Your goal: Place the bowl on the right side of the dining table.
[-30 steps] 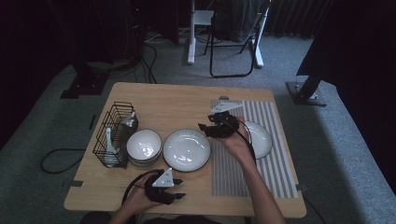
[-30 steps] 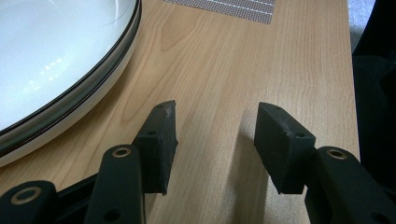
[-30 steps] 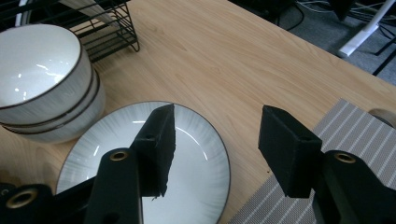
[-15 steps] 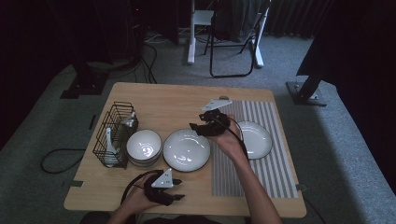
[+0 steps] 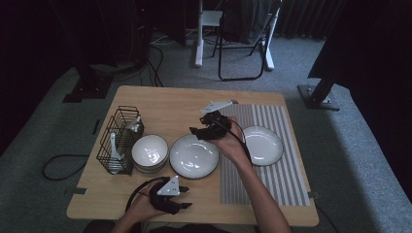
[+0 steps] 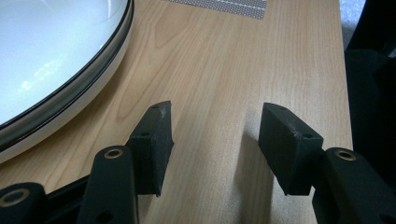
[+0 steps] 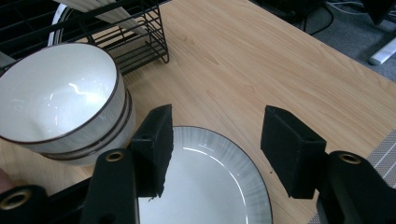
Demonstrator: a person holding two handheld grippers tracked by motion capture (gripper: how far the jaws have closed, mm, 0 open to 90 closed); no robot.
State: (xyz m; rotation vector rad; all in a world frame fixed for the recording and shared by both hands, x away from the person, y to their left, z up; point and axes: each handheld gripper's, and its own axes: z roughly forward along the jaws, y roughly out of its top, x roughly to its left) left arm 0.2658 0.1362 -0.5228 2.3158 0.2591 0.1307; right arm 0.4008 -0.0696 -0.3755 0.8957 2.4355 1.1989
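In the high view the right gripper [image 5: 200, 131] sits at centre frame, over the far rim of the middle plate [image 5: 194, 156]; a second ago it hovered further right, at the edge of the plate on the striped mat [image 5: 263, 145], so it has swung leftward with nothing in it, and my judgement is that the middle plate is the next piece to be picked up. The left gripper [image 5: 180, 198] rests at the bottom of the frame on the near edge of the wooden table [image 5: 165, 104], where it also lay a second ago. Left of the middle plate stand stacked bowls [image 5: 150, 154], and beside them a black wire rack [image 5: 117, 138] holding pale crockery. In the left gripper view the jaws stand apart over bare, pale-grained wood, empty; the glossy white curve of the plate with its dark rim [image 6: 56, 70] fills the upper left, and a corner of the woven mat [image 6: 219, 5] shows at the top. In the right gripper view the jaws also stand apart with nothing between them, poised above the plate's far rim [image 7: 219, 140], a shallow round dish with fine radial ribbing and a thin dark edge; the bowls [image 7: 60, 100], smooth and shiny, sit at left, the rack's thin wire bars [image 7: 140, 32] in the upper left.
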